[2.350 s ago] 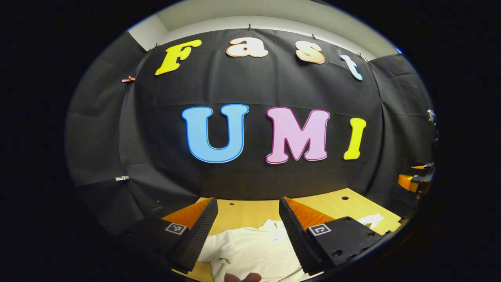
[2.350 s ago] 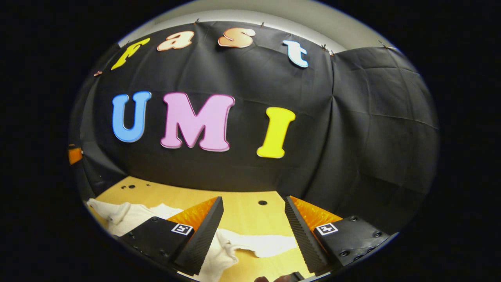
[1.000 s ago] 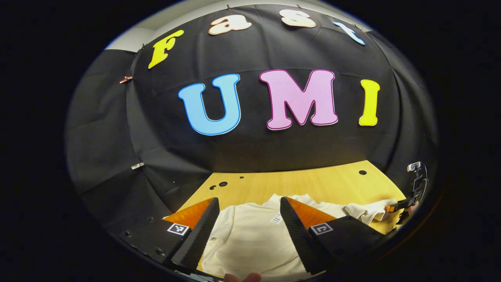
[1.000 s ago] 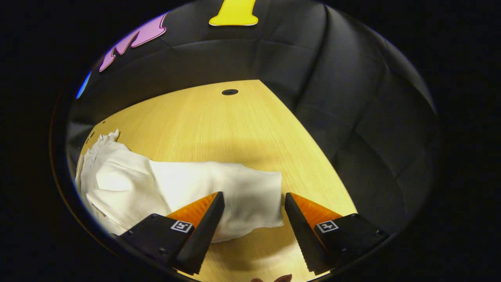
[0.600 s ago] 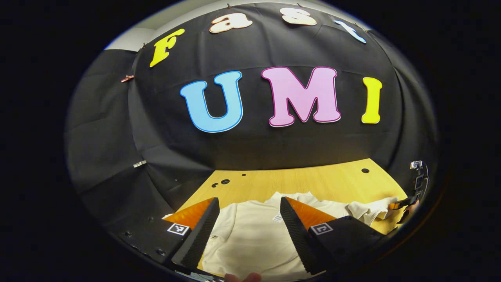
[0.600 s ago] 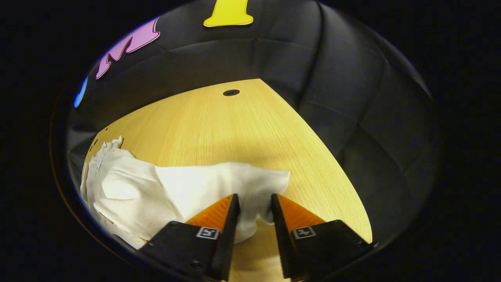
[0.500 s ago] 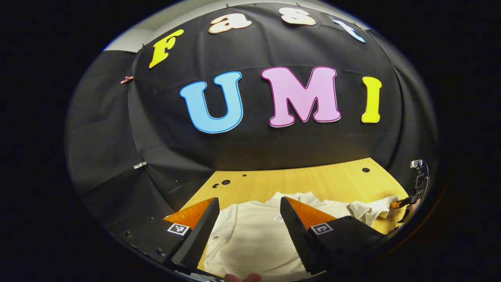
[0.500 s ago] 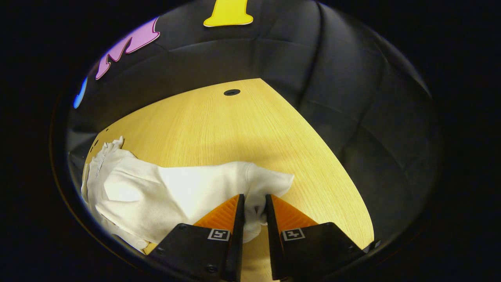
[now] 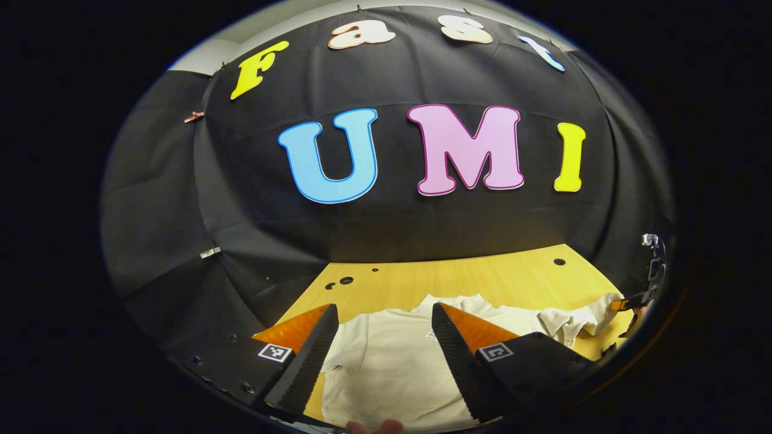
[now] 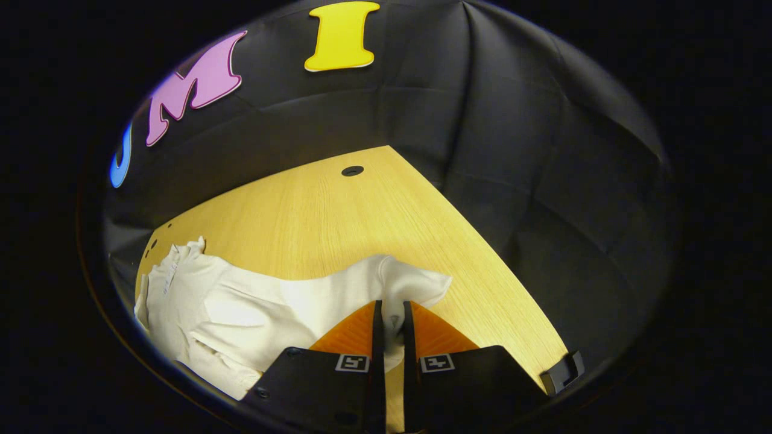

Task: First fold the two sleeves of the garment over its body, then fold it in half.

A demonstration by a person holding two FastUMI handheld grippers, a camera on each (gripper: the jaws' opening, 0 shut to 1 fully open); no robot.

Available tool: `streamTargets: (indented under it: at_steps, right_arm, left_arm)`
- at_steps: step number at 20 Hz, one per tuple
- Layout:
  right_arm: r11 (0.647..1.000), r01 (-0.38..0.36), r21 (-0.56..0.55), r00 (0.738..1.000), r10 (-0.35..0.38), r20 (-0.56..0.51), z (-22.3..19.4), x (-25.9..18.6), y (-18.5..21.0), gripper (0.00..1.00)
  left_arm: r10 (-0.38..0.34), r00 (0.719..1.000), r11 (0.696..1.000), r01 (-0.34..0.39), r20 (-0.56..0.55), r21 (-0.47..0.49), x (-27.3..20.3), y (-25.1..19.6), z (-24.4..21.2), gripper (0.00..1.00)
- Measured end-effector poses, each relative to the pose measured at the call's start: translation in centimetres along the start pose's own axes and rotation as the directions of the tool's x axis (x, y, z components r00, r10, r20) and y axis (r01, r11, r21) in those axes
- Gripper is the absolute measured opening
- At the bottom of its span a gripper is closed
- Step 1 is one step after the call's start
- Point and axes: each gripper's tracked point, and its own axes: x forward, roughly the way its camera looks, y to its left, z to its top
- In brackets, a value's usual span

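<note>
Right gripper (image 10: 389,319) jaws now clenched on sleeve (image 10: 386,283); left gripper (image 9: 380,343) jaws stay released above garment (image 9: 392,367) body.

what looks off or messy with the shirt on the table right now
Nothing is damaged or spilled. The white shirt lies flat on the table, but its sleeve is bunched and wrinkled where the right tool has it pinched near the cuff. The left tool hangs open above the shirt's body.
</note>
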Motion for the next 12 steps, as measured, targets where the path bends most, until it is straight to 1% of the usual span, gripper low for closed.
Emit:
streamTargets:
  at_steps: [3, 6, 9, 12]
  right_arm:
    - [0.999, 0.041, 0.004, 0.999, -0.042, 0.034, 0.2, -2.7, 0.0, 0.16]
    - [0.998, 0.063, 0.014, 0.996, -0.064, 0.054, -0.1, -5.7, 0.8, 0.16]
    - [0.998, 0.065, 0.002, 0.995, -0.065, 0.077, -0.2, -8.8, 2.4, 0.16]
    - [0.999, 0.053, -0.009, 0.992, -0.052, 0.115, 0.6, -12.0, 5.1, 0.16]
  left_arm:
    - [-0.041, 0.999, 0.999, 0.041, 0.003, -0.020, 0.4, 1.3, -0.1, 0.96]
    - [-0.063, 0.998, 0.997, 0.063, 0.003, -0.039, 0.8, 3.0, -0.4, 0.96]
    - [-0.083, 0.997, 0.995, 0.083, 0.008, -0.052, 1.2, 4.6, -0.7, 0.96]
    - [-0.092, 0.996, 0.994, 0.093, 0.009, -0.066, 1.3, 6.5, -1.2, 0.96]
